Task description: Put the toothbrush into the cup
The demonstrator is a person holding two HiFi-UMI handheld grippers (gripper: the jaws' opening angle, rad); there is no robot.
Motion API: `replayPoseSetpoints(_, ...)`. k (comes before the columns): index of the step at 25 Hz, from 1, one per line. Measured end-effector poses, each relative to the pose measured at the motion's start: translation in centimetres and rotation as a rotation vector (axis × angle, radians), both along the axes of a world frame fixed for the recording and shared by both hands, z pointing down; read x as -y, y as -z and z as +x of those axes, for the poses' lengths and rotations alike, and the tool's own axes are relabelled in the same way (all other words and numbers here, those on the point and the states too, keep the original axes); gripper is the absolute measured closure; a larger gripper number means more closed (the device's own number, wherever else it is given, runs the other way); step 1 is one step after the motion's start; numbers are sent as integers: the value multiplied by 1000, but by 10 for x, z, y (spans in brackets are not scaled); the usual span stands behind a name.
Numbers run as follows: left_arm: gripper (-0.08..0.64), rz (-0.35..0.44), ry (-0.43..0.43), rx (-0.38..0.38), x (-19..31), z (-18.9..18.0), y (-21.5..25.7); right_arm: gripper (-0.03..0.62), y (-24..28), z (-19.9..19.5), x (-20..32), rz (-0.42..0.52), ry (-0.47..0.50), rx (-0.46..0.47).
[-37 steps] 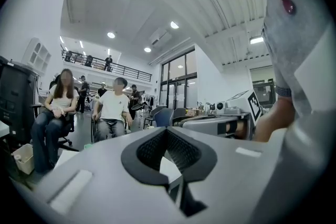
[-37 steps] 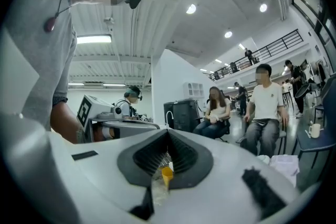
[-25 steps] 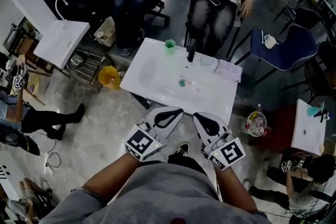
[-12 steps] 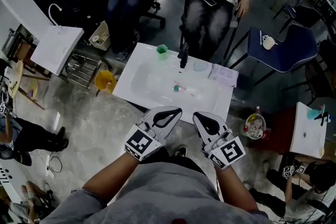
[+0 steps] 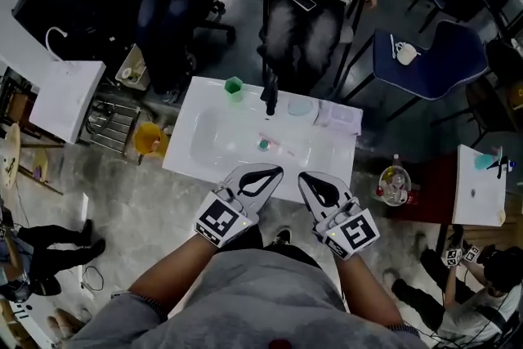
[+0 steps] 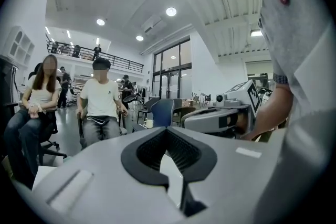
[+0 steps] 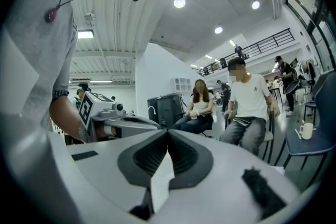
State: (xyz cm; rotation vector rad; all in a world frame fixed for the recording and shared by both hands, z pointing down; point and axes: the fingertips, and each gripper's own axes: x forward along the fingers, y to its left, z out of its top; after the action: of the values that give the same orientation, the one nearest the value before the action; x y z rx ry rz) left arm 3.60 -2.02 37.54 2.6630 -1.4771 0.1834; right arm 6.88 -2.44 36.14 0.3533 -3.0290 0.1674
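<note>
1. Yellow bucket [image 5: 149, 137]: on the floor, just off the left edge of the white sink.
2. White sink [image 5: 327, 155]: a rectangular slab with a sunken basin in its left half, standing ahead of both grippers.
3. Green cup [image 5: 234, 86]: upright on the sink's far rim, left of the black faucet and well apart from the toothbrush.
4. Left gripper [image 5: 265, 174]: held over the sink's near edge. Its own view shows the jaws [image 6: 167, 131] brought together at the tips, with nothing between them.
5. Black faucet [image 5: 270, 96]: at the middle of the far rim.
6. Toothbrush [image 5: 280, 146]: thin and pale, lying flat on the sink just right of the basin, with a small teal part at its left end. Neither gripper touches it.
7. Clear round dish [image 5: 300, 106]: on the far rim, right of the faucet.
8. Right gripper [image 5: 309, 179]: beside the left one, over the same near edge. Its own view shows the jaws [image 7: 168, 135] closed tip to tip, carrying nothing.
9. Blue chair [image 5: 425, 61]: beyond the sink to the right, with a white mug [image 5: 404, 53] on its seat.
</note>
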Motion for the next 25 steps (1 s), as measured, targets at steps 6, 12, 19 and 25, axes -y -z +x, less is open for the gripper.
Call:
replayPoseSetpoints(6,554,-27,-91,17,31,-16,-19,578,-16,-14,30,-10,-88,-33)
replayPoseSetpoints(12,554,-83,-173,41,64,-31,-40,578,-30,-28,63,-39,-165,-56)
replayPoseSetpoints(19,554,-150,-281,92,91,-33,-82,578,-67,-33,92,-84,-247,-92)
replayPoseSetpoints(25,554,-205,-369,132,112,-31,-118,578,-98,-37,117,-123,-316,-133)
